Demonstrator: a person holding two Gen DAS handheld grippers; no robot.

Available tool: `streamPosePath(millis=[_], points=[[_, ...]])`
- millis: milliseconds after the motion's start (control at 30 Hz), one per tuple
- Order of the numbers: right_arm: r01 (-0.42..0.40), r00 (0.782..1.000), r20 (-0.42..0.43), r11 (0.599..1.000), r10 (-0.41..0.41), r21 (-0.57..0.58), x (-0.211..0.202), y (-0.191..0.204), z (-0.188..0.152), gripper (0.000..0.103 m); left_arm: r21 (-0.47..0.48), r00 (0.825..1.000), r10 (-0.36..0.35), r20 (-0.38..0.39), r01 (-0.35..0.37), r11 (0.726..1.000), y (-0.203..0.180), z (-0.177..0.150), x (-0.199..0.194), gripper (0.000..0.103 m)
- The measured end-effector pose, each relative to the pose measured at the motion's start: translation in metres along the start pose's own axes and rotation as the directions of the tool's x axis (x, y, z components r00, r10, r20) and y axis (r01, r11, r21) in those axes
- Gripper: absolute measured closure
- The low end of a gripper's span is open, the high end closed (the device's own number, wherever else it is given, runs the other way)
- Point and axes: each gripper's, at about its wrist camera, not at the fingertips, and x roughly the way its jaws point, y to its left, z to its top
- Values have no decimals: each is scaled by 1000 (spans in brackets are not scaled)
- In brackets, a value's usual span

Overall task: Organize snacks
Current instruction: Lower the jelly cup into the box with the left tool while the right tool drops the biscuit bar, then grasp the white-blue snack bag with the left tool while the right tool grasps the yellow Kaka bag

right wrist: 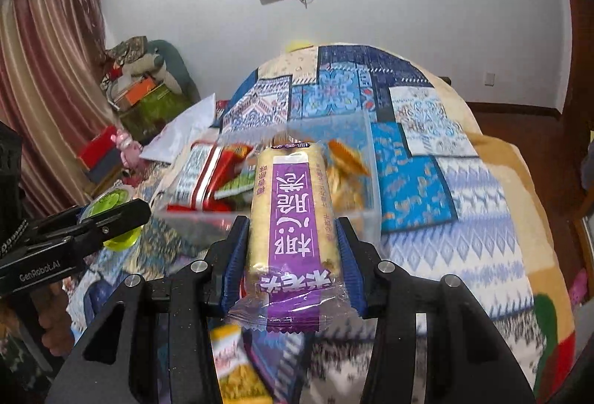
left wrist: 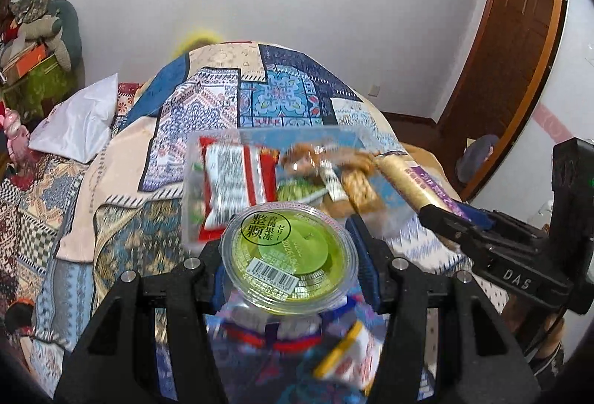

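My left gripper [left wrist: 289, 240] is shut on a round green jelly cup [left wrist: 289, 255] and holds it above the bed, just in front of a clear plastic bin [left wrist: 193, 177]. The bin holds a red and white snack packet [left wrist: 237, 181] and other packets. My right gripper [right wrist: 293, 240] is shut on a long purple and cream cracker packet [right wrist: 293, 218], whose far end reaches over the bin's near wall [right wrist: 371, 173]. In the left wrist view the right gripper [left wrist: 445, 222] holds that packet [left wrist: 408, 181] at the bin's right side. The left gripper [right wrist: 111, 218] with the jelly cup [right wrist: 111, 203] shows in the right wrist view.
The bin sits on a bed with a patchwork blue quilt [left wrist: 282, 95]. More snack packets [right wrist: 237, 367] lie below the grippers. A white pillow [left wrist: 78, 121] and piled boxes [left wrist: 33, 69] are at the left. A wooden door [left wrist: 519, 51] is at the right.
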Motion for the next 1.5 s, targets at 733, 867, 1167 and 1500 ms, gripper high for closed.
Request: streamPosePath(millis=[733,867,1167,1500], points=[[13,998,-59,1000,-11,28,78,-14,42,60,-45,995,44,-95,-49,998,9,49,113,48],[34,997,-72,999,-35,-12,78,-10,37,60,-32,994,50,-94,-54,998,7,43,113,48],[48,993,-106,998,-53,-50,67,-8,35,58,-34,998,34,-58,-36,999,2,45,81,38],[42,999,-30,995,-45,-92,14,9,37,47,-11,999,39,-4,-39,999,2,35,9,38]])
